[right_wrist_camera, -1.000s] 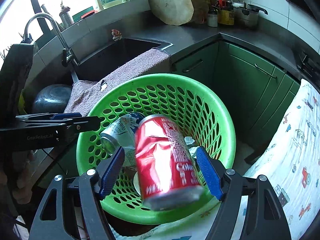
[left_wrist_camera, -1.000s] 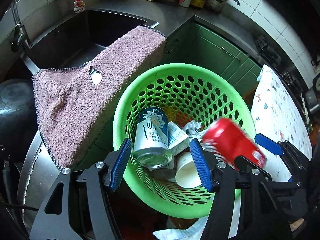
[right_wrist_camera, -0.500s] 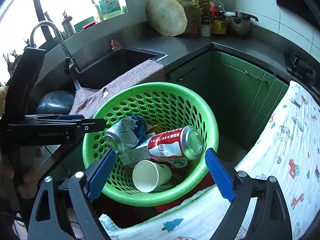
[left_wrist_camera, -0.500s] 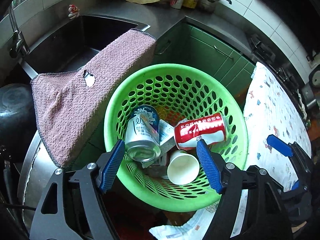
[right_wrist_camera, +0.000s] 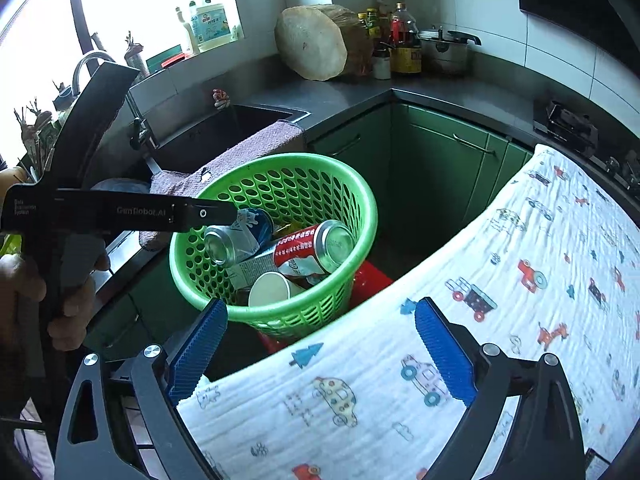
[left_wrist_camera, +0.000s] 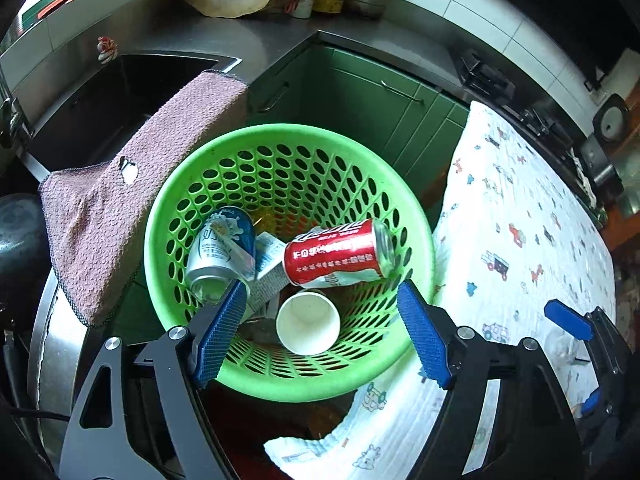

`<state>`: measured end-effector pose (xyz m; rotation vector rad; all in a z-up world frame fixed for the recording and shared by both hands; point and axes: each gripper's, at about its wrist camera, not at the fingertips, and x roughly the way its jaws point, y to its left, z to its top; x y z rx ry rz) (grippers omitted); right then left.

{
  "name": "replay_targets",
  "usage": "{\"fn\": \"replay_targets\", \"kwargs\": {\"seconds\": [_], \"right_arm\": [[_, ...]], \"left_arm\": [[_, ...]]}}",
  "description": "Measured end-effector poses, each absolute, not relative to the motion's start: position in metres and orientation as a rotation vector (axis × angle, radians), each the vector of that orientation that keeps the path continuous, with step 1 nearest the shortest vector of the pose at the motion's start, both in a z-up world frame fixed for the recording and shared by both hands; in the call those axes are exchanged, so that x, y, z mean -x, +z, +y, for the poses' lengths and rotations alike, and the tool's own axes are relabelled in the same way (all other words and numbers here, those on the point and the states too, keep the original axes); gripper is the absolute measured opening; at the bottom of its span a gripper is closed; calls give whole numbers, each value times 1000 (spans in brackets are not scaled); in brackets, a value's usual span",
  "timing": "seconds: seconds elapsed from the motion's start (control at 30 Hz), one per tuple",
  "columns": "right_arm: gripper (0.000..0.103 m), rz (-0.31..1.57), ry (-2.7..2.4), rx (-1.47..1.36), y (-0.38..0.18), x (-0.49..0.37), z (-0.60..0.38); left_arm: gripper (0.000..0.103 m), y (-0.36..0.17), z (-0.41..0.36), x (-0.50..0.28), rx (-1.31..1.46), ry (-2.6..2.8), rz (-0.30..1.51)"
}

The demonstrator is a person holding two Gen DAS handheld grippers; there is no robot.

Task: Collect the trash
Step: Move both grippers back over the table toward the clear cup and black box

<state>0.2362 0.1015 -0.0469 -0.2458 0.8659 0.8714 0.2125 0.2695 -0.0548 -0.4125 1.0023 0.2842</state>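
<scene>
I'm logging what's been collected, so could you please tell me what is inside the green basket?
Inside the green basket: a red can, blue-and-white can, paper cup and carton. Anything beneath them is hidden.

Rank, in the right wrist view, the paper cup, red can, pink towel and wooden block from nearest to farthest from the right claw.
1. Paper cup, at the basket's near side.
2. Red can, lying deeper in the basket.
3. Pink towel, draped over the sink edge behind the basket.
4. Wooden block, on the far counter.
</scene>
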Motion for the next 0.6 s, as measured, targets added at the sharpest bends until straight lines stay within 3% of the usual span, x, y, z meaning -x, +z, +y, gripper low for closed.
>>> {"fn": "replay_targets", "kwargs": {"seconds": [0.6], "right_arm": [[95, 879, 586, 155, -53, -200, -67]], "left_arm": [[83, -42, 130, -234, 261, 31, 1015]]}}
